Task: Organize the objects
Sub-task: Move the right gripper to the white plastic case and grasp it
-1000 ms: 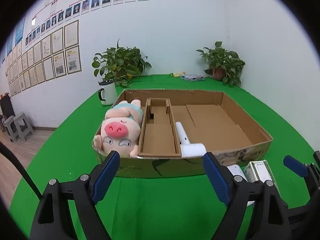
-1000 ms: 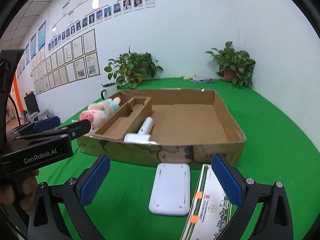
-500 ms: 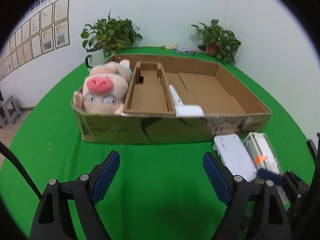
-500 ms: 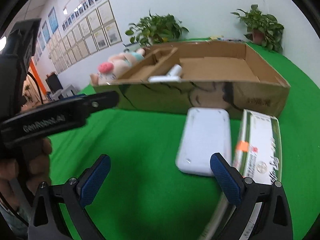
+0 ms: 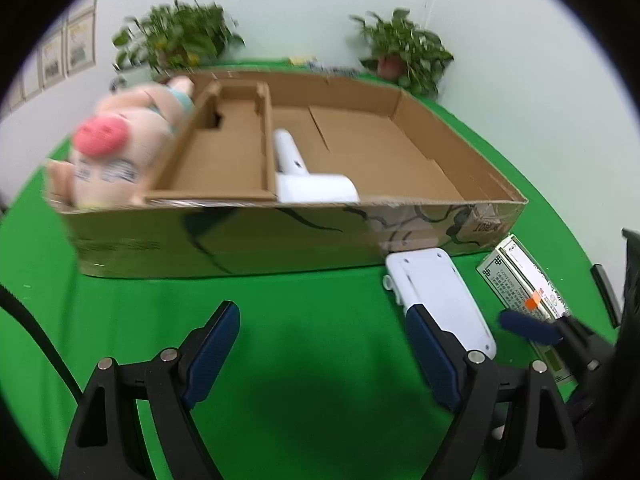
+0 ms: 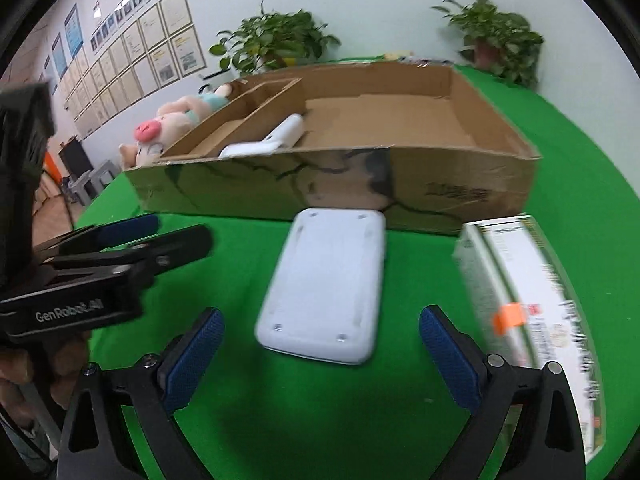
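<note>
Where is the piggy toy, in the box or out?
In. The pig lies in the box's left compartment, head at the front wall.

You see a matt cardboard box (image 6: pixel 440 192), a smooth white plastic case (image 6: pixel 324 280) (slightly glossy), and green cloth (image 6: pixel 320 420).

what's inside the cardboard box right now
Inside the cardboard box: a plush pig at its left end, an empty cardboard divider tray, and a white handheld device. Its near wall hides the floor behind it.

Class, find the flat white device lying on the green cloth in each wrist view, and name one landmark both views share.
Left wrist: flat white device at right, behind the right fingertip.
Right wrist: centre, ahead of the open jaws.
Shared landmark: cardboard box just behind it.
</note>
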A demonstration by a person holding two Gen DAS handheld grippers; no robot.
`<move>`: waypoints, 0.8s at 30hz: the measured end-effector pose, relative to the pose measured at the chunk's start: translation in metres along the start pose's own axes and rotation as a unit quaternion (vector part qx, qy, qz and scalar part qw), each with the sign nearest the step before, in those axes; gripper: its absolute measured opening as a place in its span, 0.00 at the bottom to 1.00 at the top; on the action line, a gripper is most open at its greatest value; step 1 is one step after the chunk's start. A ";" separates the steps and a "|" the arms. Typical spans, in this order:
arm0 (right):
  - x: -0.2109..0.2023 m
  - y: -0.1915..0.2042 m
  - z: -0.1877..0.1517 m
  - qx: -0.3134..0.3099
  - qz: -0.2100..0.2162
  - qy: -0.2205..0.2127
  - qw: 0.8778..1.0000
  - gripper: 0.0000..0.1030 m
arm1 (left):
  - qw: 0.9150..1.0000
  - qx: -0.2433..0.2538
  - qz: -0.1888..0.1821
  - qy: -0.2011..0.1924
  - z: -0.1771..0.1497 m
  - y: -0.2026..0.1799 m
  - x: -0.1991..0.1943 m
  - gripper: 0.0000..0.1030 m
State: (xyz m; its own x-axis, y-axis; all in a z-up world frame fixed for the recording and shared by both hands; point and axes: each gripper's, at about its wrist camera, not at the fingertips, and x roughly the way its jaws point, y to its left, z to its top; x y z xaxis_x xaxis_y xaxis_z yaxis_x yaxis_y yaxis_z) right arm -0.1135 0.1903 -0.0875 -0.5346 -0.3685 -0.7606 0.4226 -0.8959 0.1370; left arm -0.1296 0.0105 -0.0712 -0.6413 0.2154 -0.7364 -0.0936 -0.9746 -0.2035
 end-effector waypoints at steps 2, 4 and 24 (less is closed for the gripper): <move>0.016 0.004 0.000 0.002 -0.019 0.017 1.000 0.92 | 0.999 -0.006 -0.030 0.015 0.005 -0.003 0.010 0.82; 0.027 0.000 0.004 0.007 -0.025 0.026 0.999 0.68 | 0.999 -0.011 -0.045 0.019 0.008 -0.004 0.016 0.81; 0.000 0.044 -0.015 -0.016 0.004 0.010 1.000 0.85 | 0.967 -0.075 -0.215 0.115 -0.022 -0.013 0.020 0.56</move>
State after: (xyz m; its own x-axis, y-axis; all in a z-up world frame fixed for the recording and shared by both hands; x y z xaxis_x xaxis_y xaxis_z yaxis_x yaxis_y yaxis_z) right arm -0.0841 0.1545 -0.0909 -0.5163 -0.3712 -0.7718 0.4500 -0.8843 0.1243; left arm -0.1244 0.0287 -0.0974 -0.3802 0.6232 -0.6835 -0.1907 -0.7759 -0.6014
